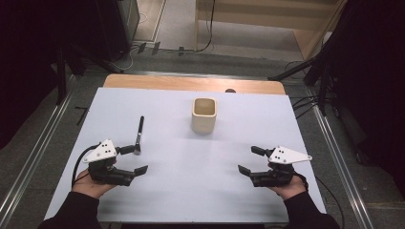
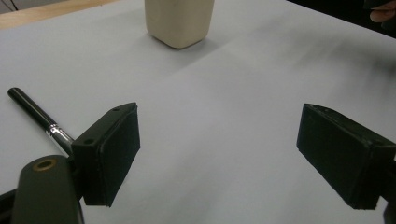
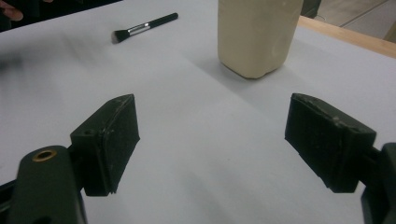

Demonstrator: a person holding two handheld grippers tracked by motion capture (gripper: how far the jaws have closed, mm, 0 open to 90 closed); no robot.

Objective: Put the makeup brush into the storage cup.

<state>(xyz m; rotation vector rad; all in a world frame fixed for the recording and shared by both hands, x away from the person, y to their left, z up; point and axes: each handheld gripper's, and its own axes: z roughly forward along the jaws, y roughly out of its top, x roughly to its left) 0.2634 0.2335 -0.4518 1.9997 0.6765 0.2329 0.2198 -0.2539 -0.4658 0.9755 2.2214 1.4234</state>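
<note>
A cream square cup (image 1: pixel 204 115) stands upright on the white table sheet (image 1: pixel 191 191), toward the back middle. A black makeup brush (image 1: pixel 139 135) lies flat to the cup's left, bristles toward me. My left gripper (image 1: pixel 134 160) is open just in front of the brush's bristle end, with nothing between its jaws. My right gripper (image 1: pixel 249 160) is open at the front right, also holding nothing. The left gripper view has the brush (image 2: pixel 39 119) behind the left pad and the cup (image 2: pixel 179 21) ahead. In the right gripper view the cup (image 3: pixel 257 35) is ahead, the brush (image 3: pixel 142 28) far left.
A wooden table edge (image 1: pixel 191 84) runs behind the white sheet. Metal rails (image 1: pixel 334 157) line both sides of the table. Cables and dark stands sit on the floor beyond it.
</note>
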